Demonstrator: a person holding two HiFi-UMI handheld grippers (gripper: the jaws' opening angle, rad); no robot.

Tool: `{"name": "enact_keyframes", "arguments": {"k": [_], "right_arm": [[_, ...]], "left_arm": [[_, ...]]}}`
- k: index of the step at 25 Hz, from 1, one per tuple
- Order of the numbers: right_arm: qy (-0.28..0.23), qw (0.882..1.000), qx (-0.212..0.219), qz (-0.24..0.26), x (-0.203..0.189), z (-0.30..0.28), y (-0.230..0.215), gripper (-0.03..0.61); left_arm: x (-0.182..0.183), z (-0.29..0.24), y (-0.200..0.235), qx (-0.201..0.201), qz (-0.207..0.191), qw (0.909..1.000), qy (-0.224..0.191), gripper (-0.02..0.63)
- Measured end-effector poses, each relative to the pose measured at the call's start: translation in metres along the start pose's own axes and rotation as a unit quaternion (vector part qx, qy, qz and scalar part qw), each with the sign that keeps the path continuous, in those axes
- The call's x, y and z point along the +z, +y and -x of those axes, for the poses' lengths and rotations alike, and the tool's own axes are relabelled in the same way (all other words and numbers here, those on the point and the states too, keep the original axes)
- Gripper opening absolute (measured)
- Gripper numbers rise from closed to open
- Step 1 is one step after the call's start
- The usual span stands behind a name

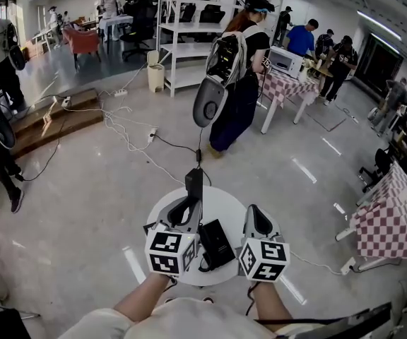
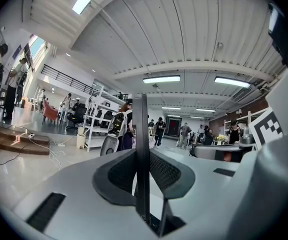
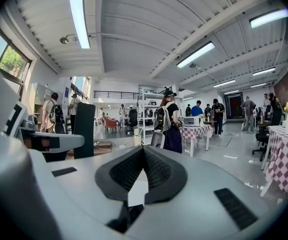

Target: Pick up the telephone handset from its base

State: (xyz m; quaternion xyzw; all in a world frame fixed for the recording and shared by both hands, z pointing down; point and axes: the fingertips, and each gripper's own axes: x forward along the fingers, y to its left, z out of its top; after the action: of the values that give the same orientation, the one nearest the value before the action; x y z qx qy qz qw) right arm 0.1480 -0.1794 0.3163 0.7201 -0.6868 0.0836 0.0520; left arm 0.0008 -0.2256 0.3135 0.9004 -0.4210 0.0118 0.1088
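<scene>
My left gripper [image 1: 187, 207] is shut on the black telephone handset [image 1: 193, 182], which stands upright above the far side of the round white table [image 1: 225, 198]. In the left gripper view the handset [image 2: 141, 124] shows edge-on as a thin dark bar clamped between the pads. The black telephone base [image 1: 216, 243] lies on the table between the two grippers, its cord curling at the near side. My right gripper [image 1: 255, 214] hovers to the right of the base, shut with nothing in it [image 3: 144, 153]. From the right gripper view the handset [image 3: 84, 129] stands at the left.
A person with a backpack [image 1: 235, 83] stands a few steps beyond the table. Cables [image 1: 129, 129] trail across the floor. Checkered tables [image 1: 387, 217] are at the right, white shelves [image 1: 189, 41] at the back, and several people are further off.
</scene>
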Motion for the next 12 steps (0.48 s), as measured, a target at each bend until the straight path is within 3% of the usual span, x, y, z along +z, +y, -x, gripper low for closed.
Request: {"name": "enact_keyframes", "arguments": {"k": [12], "right_arm": [[0.008,1.0,0.009,0.001,-0.0061,0.0009,-0.0073,0.023]], "left_arm": [[-0.0106,-0.0012,-0.0068,0.009,0.006,0.9999,0.01,0.084]]}}
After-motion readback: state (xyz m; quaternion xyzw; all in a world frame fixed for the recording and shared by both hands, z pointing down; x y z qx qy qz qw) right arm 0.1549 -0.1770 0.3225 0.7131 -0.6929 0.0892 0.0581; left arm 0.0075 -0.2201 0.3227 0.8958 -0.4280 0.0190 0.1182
